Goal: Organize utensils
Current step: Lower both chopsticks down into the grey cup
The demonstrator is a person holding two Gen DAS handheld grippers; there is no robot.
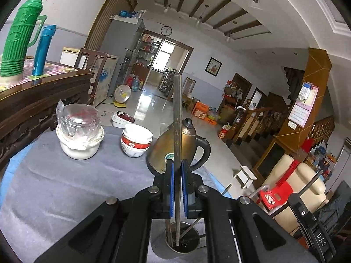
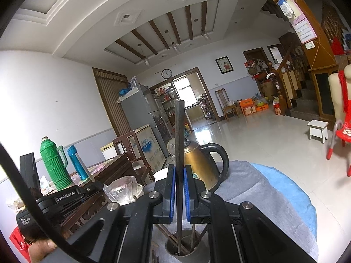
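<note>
My left gripper (image 1: 177, 168) is shut on a long engraved chopstick (image 1: 177, 118) held upright, its lower tip inside a round metal utensil holder (image 1: 182, 240) directly below. My right gripper (image 2: 179, 173) is shut on a dark chopstick (image 2: 179, 135), also upright, its tip down in the same metal holder (image 2: 182, 244). Several other chopsticks (image 2: 170, 235) lean inside the holder. The left gripper body (image 2: 65, 195) shows at the left of the right wrist view.
On the grey-clothed round table (image 1: 65, 186) stand a brass kettle (image 1: 173, 151), stacked red-white bowls (image 1: 136, 141) and a white pot with a glass jar (image 1: 80, 129). A dark wooden table (image 1: 43, 87) with a green thermos (image 1: 19, 37) and blue bottle (image 1: 42, 50) sits left.
</note>
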